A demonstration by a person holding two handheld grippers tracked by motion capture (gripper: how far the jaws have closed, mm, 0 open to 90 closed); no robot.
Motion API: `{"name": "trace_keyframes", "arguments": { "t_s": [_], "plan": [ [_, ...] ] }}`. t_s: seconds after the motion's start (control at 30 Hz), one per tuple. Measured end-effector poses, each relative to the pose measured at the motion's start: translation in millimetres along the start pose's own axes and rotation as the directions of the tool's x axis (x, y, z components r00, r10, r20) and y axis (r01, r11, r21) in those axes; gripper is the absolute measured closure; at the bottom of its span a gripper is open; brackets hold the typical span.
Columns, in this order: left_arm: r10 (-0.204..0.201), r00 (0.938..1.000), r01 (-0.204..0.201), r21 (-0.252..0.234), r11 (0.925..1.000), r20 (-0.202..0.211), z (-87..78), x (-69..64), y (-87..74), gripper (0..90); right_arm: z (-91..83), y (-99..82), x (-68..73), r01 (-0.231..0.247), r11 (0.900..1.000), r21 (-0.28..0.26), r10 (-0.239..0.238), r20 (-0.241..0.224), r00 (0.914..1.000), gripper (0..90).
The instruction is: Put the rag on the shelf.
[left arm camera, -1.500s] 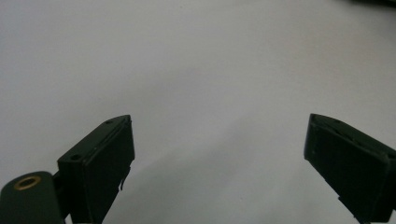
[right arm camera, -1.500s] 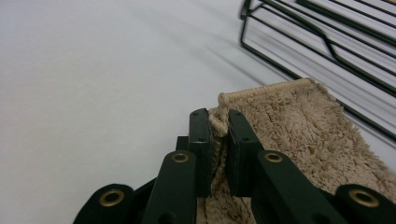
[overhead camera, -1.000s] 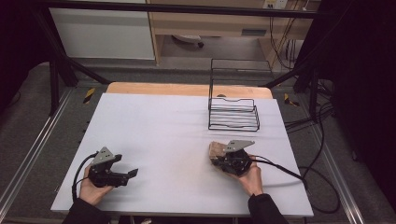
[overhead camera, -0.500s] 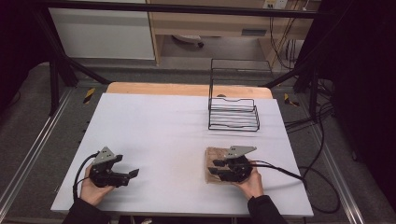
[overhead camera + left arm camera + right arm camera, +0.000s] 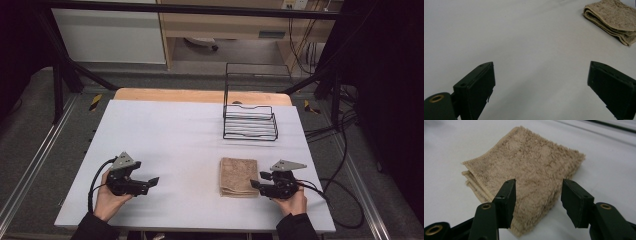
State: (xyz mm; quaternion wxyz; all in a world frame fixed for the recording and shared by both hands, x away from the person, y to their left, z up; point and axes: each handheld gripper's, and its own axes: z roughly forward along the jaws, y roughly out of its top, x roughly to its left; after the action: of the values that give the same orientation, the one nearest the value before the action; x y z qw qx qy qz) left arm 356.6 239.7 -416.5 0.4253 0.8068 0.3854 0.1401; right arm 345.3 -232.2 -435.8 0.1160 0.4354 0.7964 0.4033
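Observation:
A folded tan towel (image 5: 238, 176) lies flat on the white table (image 5: 165, 135), right of centre near the front. My right gripper (image 5: 257, 181) sits just right of it, pointing left at its edge. In the right gripper view the jaws (image 5: 537, 192) stand apart over the towel's (image 5: 531, 167) near edge; they have just been opening and the pads do not press on it. My left gripper (image 5: 151, 182) rests at the front left, wide open (image 5: 540, 75) on bare table, with the towel (image 5: 614, 15) far off at the upper right of its view.
A black wire rack (image 5: 250, 122) stands at the back right of the table, behind the towel. A wooden strip (image 5: 200, 95) runs along the table's far edge. Cables trail off the right side.
The right gripper opened, let go of the towel and drew back to the right. The towel now lies flat and folded. The left gripper shifted slightly to the right.

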Motion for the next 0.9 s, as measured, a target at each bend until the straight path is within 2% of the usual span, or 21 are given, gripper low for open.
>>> {"name": "trace_keyframes", "arguments": {
  "t_s": [0.2, 0.23, 0.33, 0.37, 0.53, 0.63, 0.9],
  "plan": [
    [0.014, 0.9998, -0.014, 0.007, 0.9999, 0.016, 14.6, -12.4, 17.6, 7.4, -1.3, -13.6, 2.6, -0.041, 0.9988, 0.028, 0.041, 0.013, 0.9991, 56.0],
    [0.015, 0.9997, -0.015, 0.008, 0.9999, 0.021, 17.5, -14.9, 20.3, 7.4, 0.5, -16.4, 4.0, -0.055, 0.9972, 0.05, 0.055, 0.014, 0.9984, 58.1],
    [0.024, 0.9993, -0.024, 0.012, 0.9996, 0.03, 26.4, -21.2, 28.0, 7.5, 2.9, -17.2, 5.3, -0.068, 0.9956, 0.064, 0.067, 0.019, 0.9976, 60.5],
    [0.025, 0.9991, -0.025, 0.015, 0.9996, 0.033, 29.5, -23.1, 30.3, 7.6, 3.6, -16.8, 5.9, -0.095, 0.9927, 0.074, 0.094, 0.01, 0.9955, 65.4],
    [0.031, 0.9983, -0.032, 0.027, 0.9991, 0.05, 45.1, -32.1, 42.6, 8.1, 4.7, -16.4, 6.6, -0.13, 0.988, 0.084, 0.13, 0.0, 0.9915, 73.0],
    [0.029, 0.9974, -0.031, 0.029, 0.9991, 0.066, 54.8, -36.8, 51.2, 9.4, 4.2, -15.8, 6.2, -0.135, 0.9867, 0.091, 0.136, -0.008, 0.9906, 83.0],
    [0.027, 0.9959, -0.031, 0.04, 0.9987, 0.086, 78.3, -48.8, 68.1, 12.8, -1.3, -10.0, 1.1, -0.126, 0.9876, 0.094, 0.127, -0.011, 0.9918, 86.9]
  ]
}}
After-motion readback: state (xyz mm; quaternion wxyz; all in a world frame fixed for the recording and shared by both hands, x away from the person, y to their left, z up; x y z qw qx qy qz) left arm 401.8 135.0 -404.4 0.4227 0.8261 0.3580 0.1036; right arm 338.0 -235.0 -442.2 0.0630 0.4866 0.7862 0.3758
